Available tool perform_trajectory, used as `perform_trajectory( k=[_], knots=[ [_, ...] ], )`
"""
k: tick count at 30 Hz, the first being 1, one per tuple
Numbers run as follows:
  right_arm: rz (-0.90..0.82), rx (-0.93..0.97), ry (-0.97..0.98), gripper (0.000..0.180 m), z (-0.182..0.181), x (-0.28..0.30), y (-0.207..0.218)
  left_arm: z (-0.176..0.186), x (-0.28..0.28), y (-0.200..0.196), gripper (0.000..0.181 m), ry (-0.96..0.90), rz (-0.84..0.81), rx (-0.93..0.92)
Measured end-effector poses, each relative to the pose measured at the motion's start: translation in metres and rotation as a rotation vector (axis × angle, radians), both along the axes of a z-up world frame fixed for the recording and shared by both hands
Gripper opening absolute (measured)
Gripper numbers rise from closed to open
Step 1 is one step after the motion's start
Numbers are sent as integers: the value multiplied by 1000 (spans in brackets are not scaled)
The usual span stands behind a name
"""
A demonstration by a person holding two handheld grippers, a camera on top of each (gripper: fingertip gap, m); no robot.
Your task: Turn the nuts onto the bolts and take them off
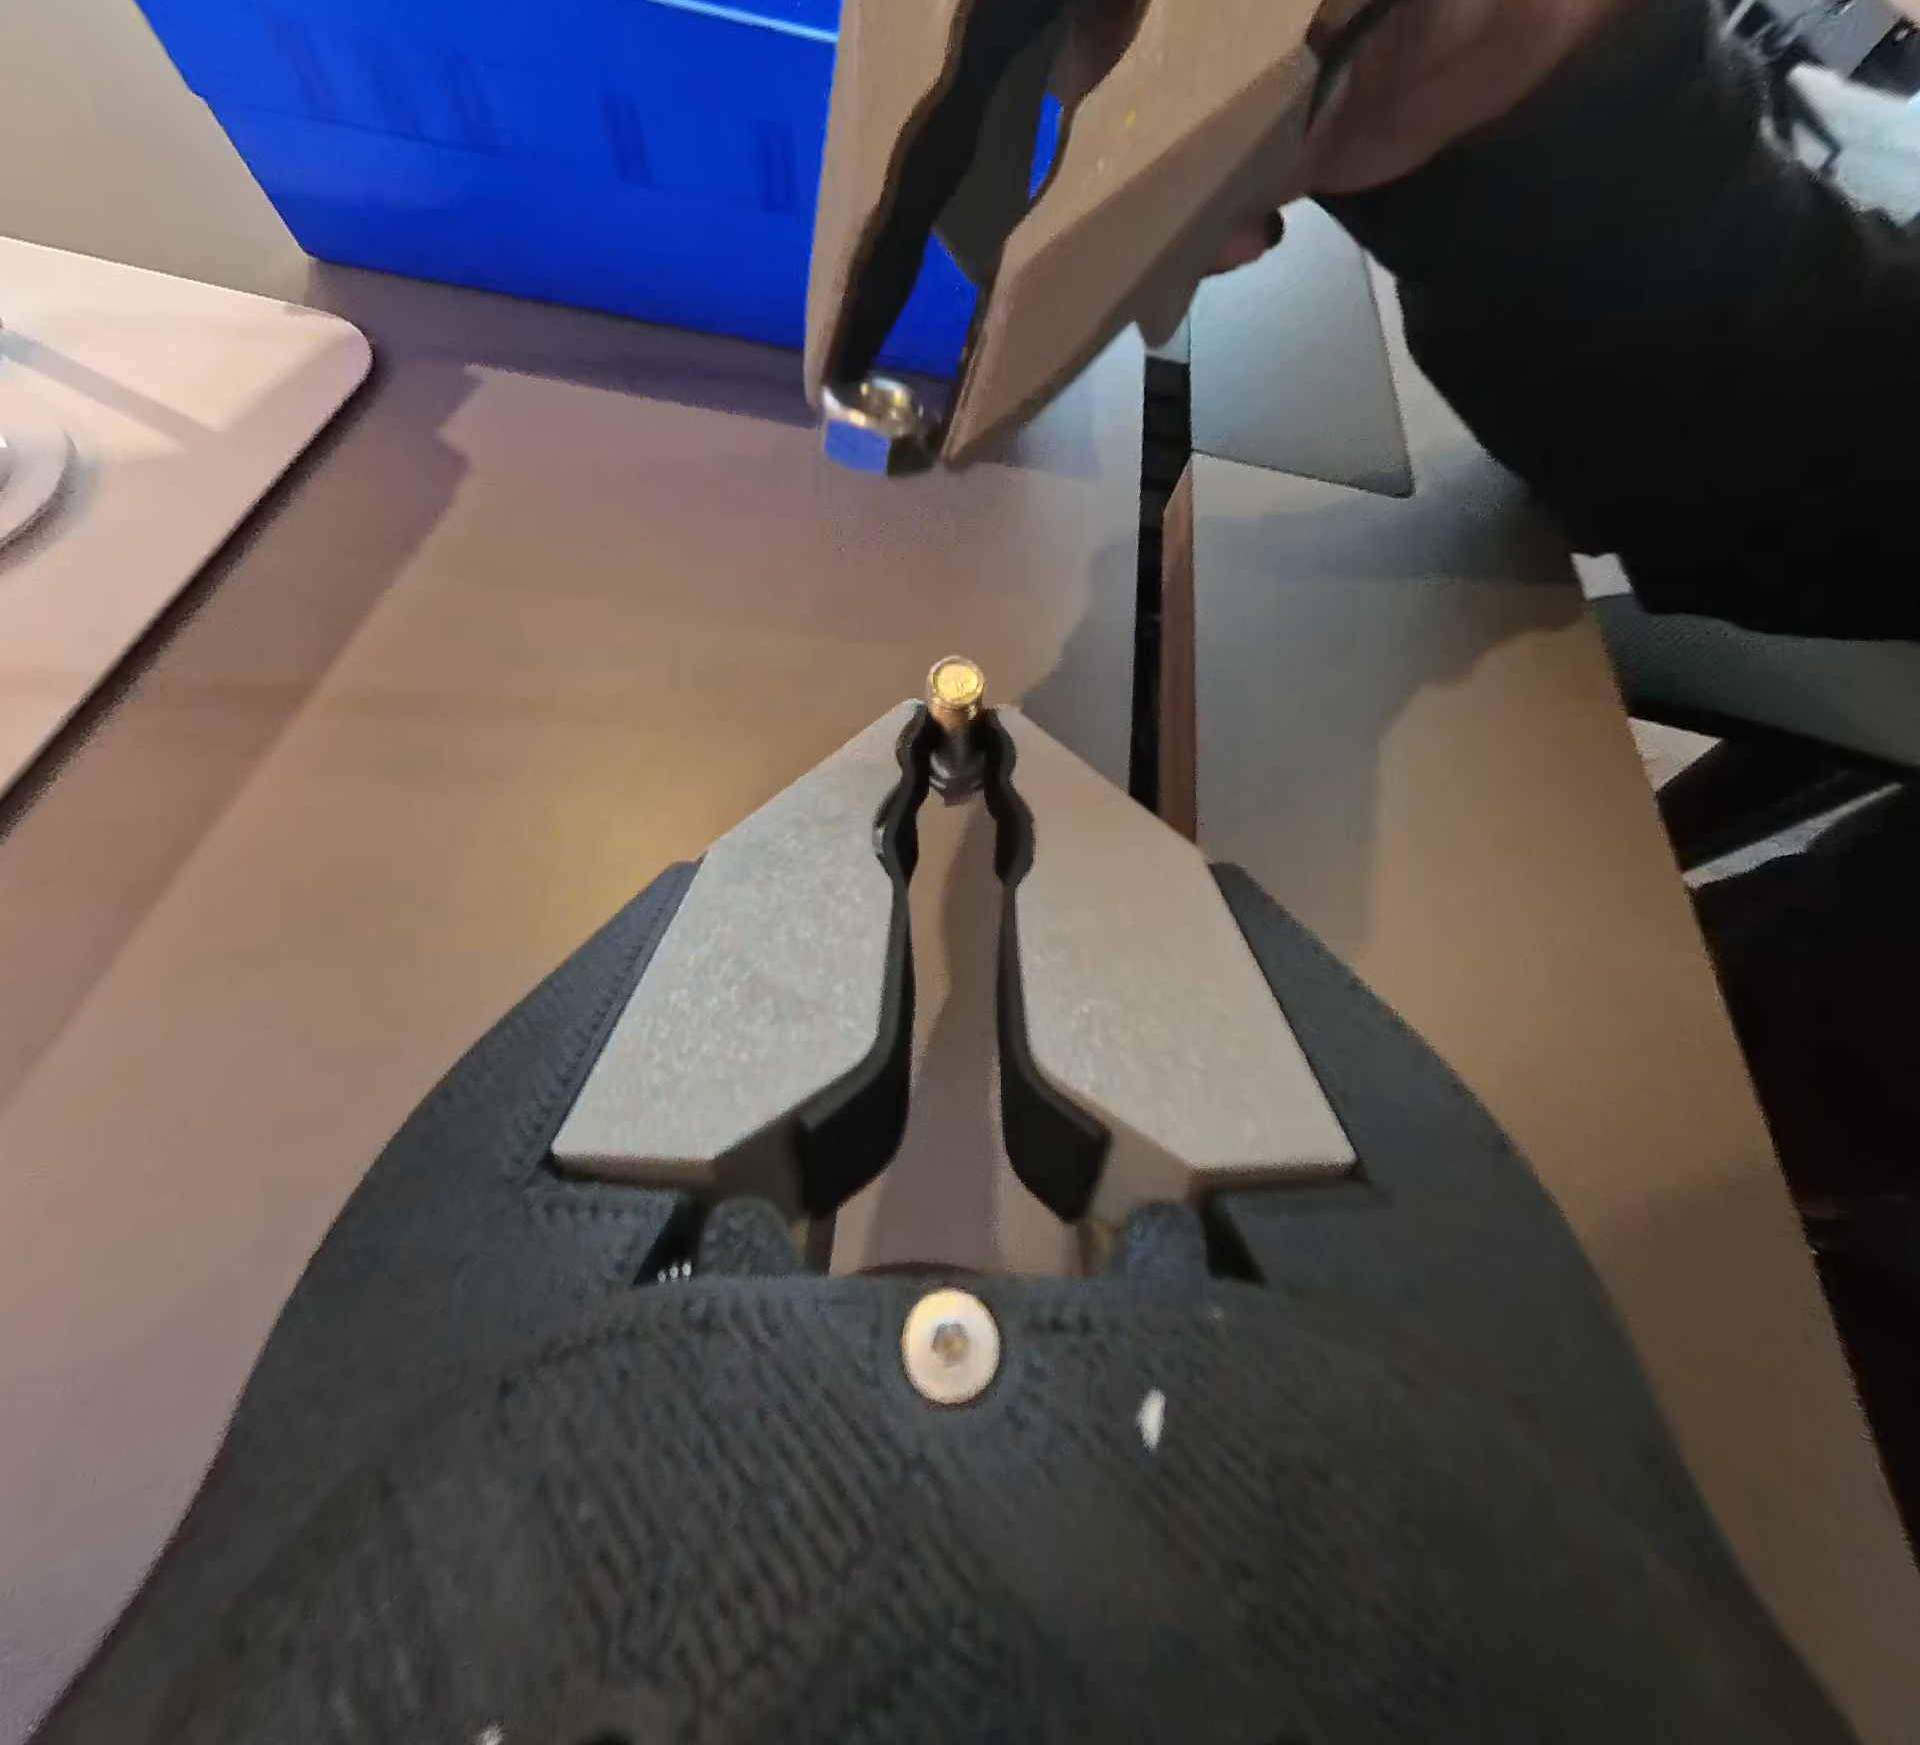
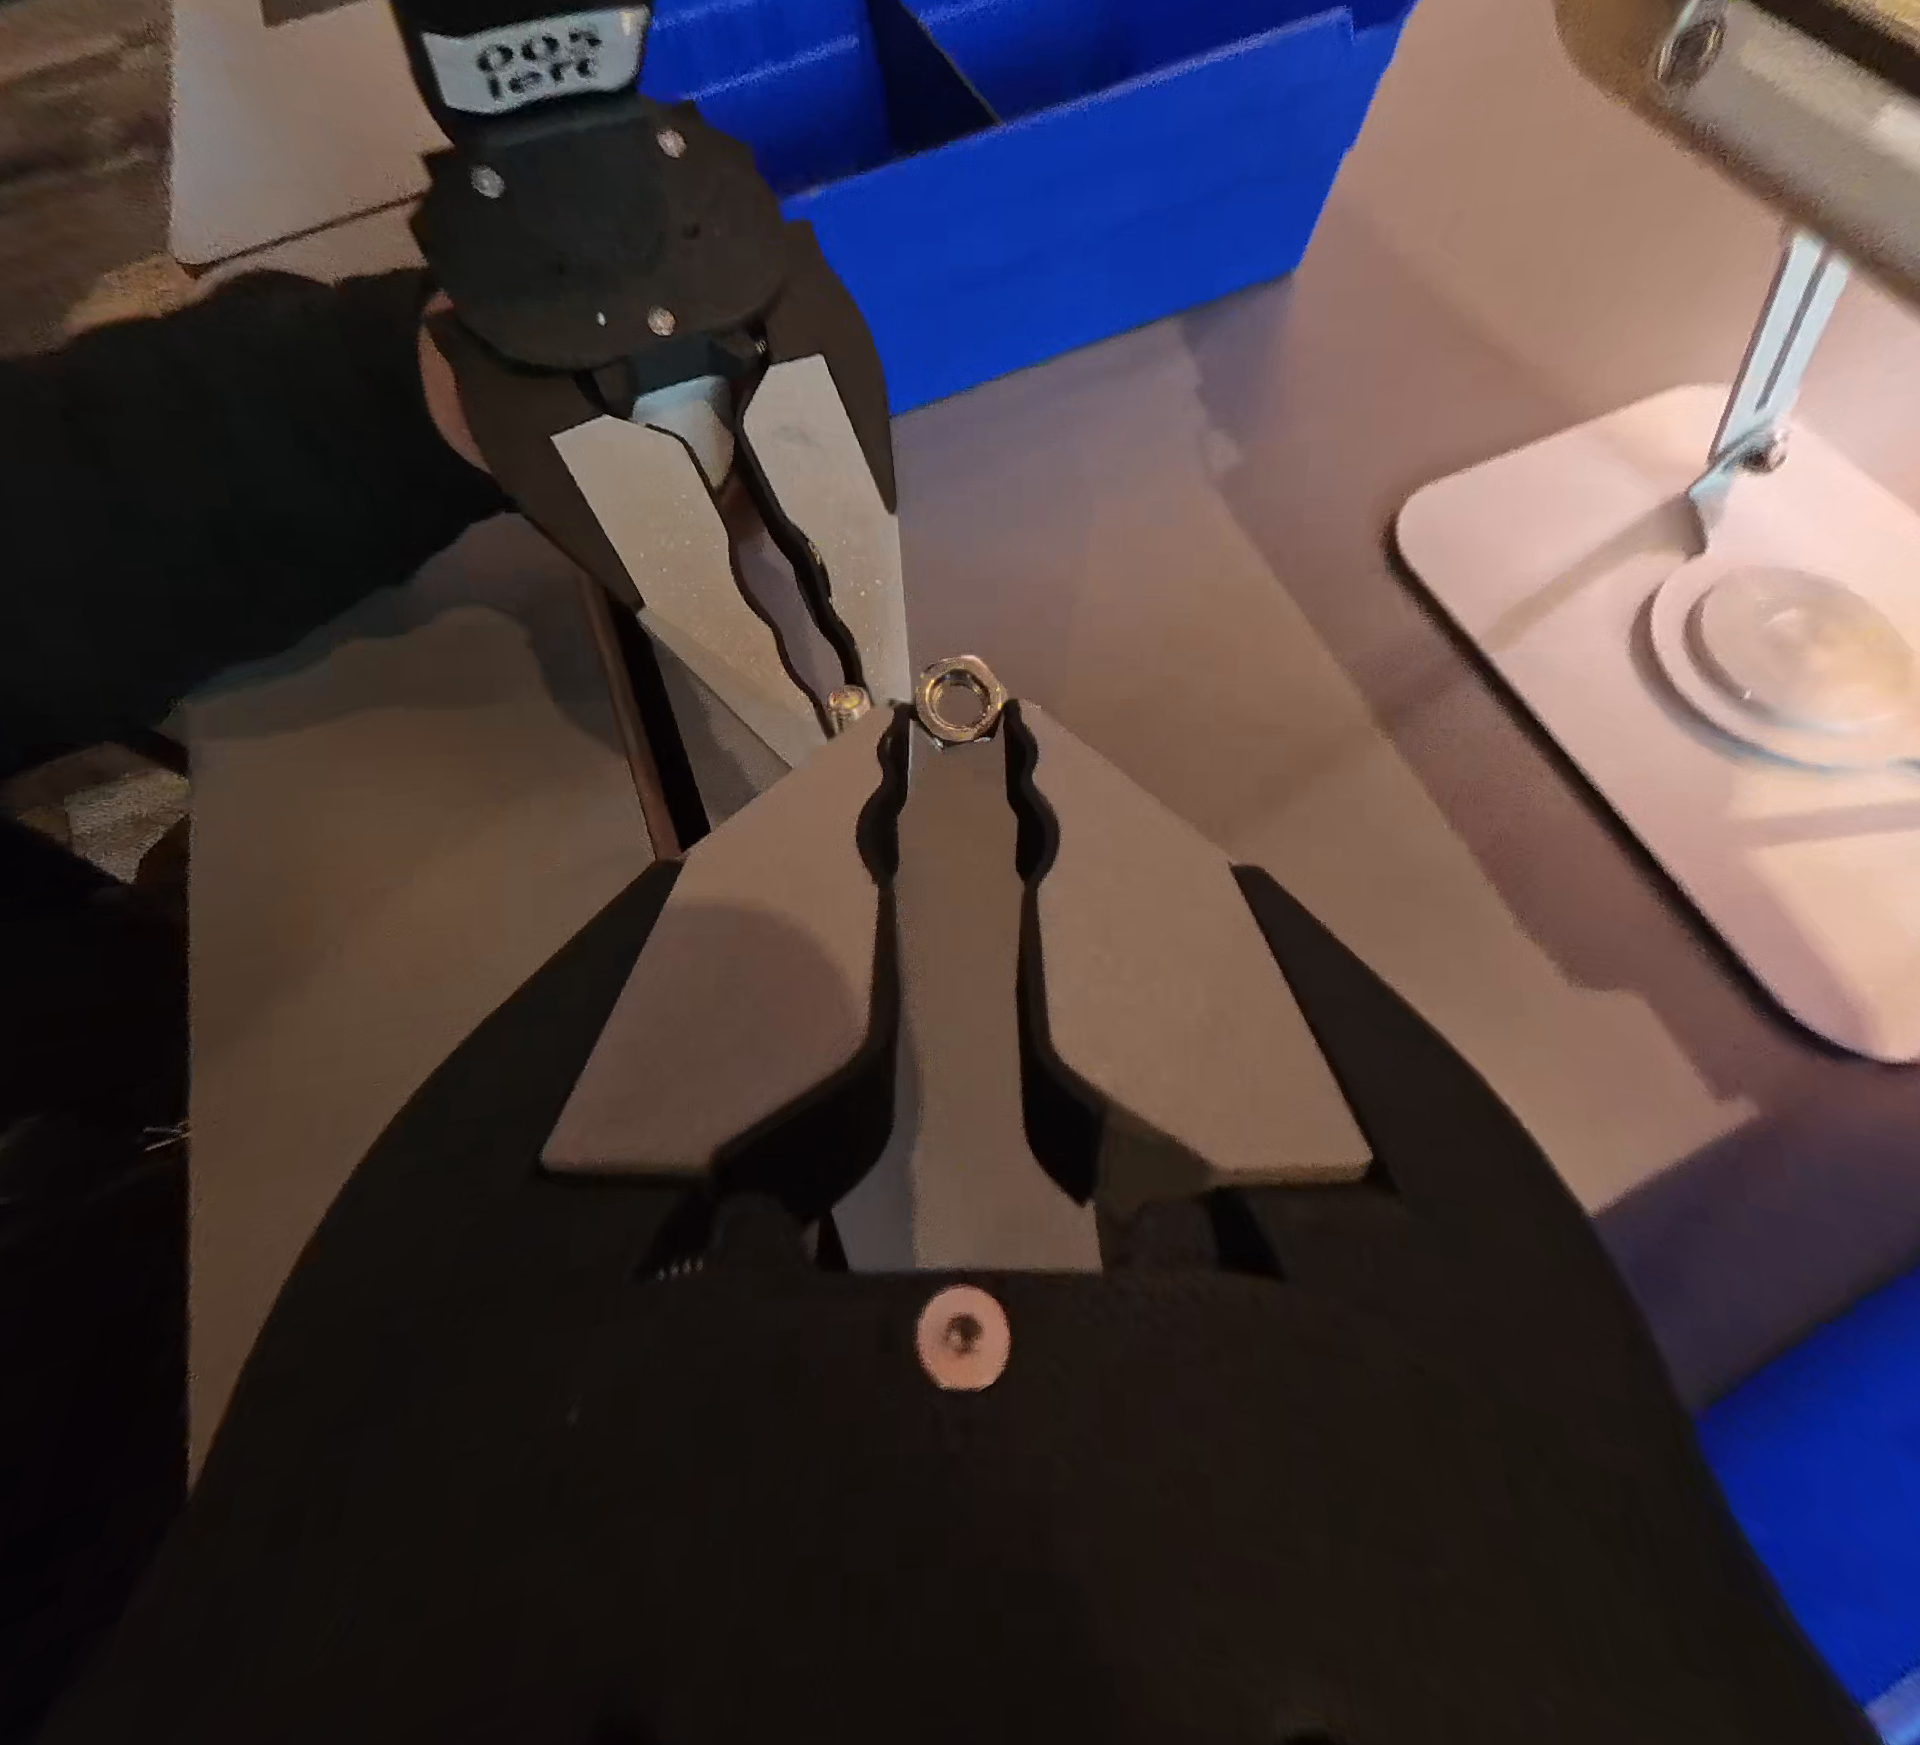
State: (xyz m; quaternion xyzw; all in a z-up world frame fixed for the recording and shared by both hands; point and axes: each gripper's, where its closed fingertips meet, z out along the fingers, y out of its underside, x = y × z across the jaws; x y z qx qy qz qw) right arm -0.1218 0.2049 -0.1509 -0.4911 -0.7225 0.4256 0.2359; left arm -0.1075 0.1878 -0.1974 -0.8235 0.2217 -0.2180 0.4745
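Observation:
My left gripper point(image 1: 957, 721) is shut on a small brass-coloured bolt point(image 1: 956, 696), whose threaded end points away from me above the table. My right gripper point(image 2: 958, 708) is shut on a silver hex nut point(image 2: 957, 696), held flat so that its hole faces the camera. In the left wrist view the right gripper point(image 1: 888, 433) comes down from above with the nut point(image 1: 878, 433) at its tips, a short way beyond the bolt. In the right wrist view the left gripper point(image 2: 847, 708) reaches in from the upper left; the bolt tip point(image 2: 845, 703) sits just left of the nut, apart from it.
A blue divided bin point(image 2: 1039, 168) point(image 1: 499, 85) stands at the back of the brown table point(image 1: 623, 615). A pale stand base point(image 2: 1662, 687) with a metal post is at the right; it also shows at the left edge of the left wrist view point(image 1: 156, 407). A dark sleeve point(image 1: 1662, 345) holds the right gripper. The grippers' ends are close to 5 cm from one another.

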Motion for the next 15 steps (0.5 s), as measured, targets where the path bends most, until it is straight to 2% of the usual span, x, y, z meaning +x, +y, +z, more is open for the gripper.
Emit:
perform_trajectory(
  k=[3, 6, 11, 15],
  knots=[
    [111, 11, -28, 15, 15, -7, -15, 8, -5, -6, 7, -38, -1, 9],
    [201, 38, -77, 15, 13, -18, -27, 6, -15, -5, 7, -19, 43, 5],
    [218, 108, -159, 15, -10, -31, -24, -11, -24, 2, 7, 62, 104, -37],
    [231, 114, -185, 15, -15, -28, -23, -18, -26, 5, 7, 128, 128, -36]
  ],
)
